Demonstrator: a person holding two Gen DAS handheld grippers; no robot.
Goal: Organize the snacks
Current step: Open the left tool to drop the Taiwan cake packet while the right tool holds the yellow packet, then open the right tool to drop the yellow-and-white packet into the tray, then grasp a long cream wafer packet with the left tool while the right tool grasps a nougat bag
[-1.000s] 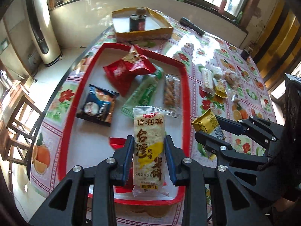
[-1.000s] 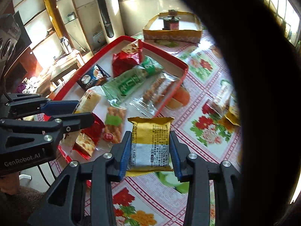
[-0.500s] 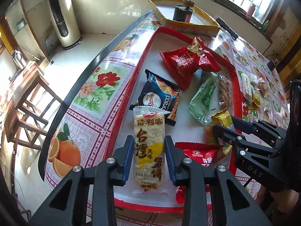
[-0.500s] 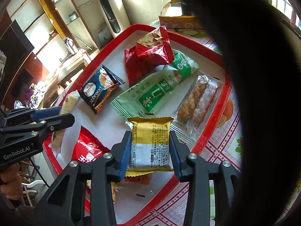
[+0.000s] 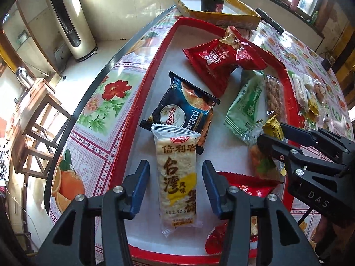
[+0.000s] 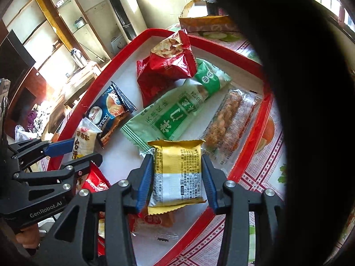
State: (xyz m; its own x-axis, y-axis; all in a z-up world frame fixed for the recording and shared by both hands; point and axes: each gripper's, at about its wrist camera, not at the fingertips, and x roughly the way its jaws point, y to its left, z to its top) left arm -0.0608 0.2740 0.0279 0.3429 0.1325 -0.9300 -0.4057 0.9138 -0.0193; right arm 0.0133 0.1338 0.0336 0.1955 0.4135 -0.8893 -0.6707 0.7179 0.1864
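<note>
Both grippers hung over the red tray on the floral worktop. The left gripper had just been opening; its jaws stood clear of the rice-cracker pack, which lay between them on the tray w/ its top edge over the blue biscuit pack. The right gripper had also just been opening, pads at most lightly touching the yellow snack pack. Risk: that pack looked perched on other wrappers near the rim & could slide off; a careless pull-back might snag a wrapper edge.
</note>
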